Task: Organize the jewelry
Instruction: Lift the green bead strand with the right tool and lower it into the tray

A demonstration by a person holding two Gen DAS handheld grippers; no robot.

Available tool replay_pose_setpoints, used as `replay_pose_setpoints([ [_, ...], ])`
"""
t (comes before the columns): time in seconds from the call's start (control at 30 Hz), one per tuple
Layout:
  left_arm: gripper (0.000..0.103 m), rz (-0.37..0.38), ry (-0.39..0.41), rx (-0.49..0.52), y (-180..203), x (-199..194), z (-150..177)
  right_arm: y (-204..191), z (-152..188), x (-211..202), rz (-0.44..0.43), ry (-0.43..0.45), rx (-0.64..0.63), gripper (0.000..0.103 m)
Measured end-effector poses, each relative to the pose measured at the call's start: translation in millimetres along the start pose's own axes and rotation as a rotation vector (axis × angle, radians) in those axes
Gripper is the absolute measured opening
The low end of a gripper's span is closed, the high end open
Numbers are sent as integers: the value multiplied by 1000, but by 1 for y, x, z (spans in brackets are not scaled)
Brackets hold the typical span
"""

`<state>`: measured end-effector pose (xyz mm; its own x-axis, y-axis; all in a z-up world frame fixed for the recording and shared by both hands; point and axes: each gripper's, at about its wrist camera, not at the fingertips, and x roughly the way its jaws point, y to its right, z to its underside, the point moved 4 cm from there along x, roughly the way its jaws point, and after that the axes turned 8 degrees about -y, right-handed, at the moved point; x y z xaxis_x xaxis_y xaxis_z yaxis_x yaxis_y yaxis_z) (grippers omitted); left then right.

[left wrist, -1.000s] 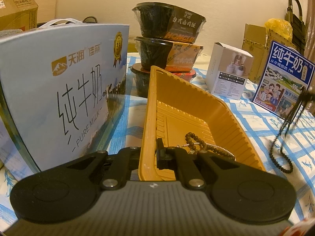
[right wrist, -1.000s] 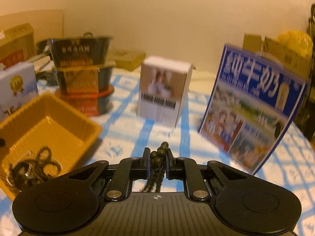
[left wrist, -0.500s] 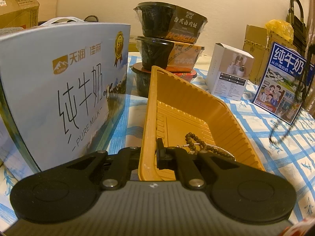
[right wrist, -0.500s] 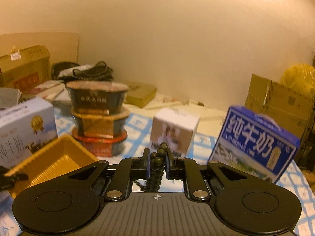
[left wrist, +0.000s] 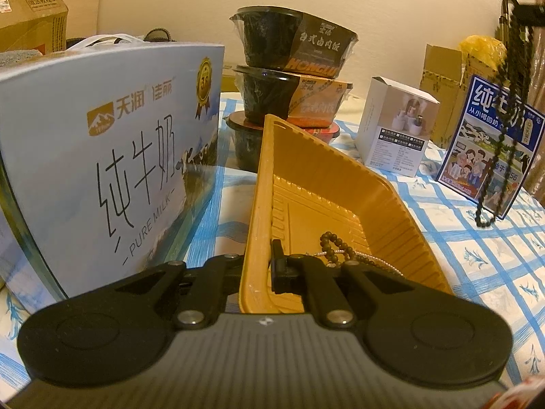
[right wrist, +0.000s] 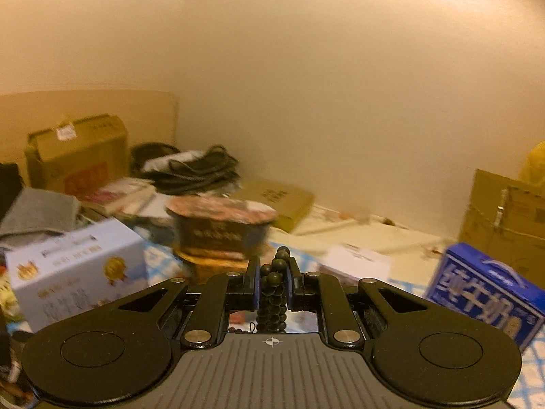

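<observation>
My left gripper is shut on the near rim of a yellow plastic tray, tilting it up on the blue-checked cloth. In the tray lie a brown bead bracelet and a thin silvery chain. My right gripper is shut on a long dark bead necklace. In the left wrist view that necklace hangs in the air at the far right, its lowest loop clear of the table, in front of the blue milk carton.
A large pale-blue milk box stands close left of the tray. Stacked black food bowls sit behind it. A white box and a blue milk carton stand at the right. Cardboard boxes line the wall.
My right gripper has risen and tipped up, lifting the dark necklace off the cloth until it hangs free. The left gripper and tray have stayed put.
</observation>
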<state>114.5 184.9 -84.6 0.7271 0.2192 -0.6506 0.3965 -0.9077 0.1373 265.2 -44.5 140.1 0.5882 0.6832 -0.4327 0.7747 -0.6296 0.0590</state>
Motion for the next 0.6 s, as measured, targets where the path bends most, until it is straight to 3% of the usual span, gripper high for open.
replay_pose_setpoints([
  [0.23, 6, 2, 5, -5, 1, 1, -2, -37, 2, 15, -129, -10, 16, 14],
  [0.6, 6, 6, 6, -11, 1, 1, -2, -83, 21, 67, -234, -99, 11, 14],
])
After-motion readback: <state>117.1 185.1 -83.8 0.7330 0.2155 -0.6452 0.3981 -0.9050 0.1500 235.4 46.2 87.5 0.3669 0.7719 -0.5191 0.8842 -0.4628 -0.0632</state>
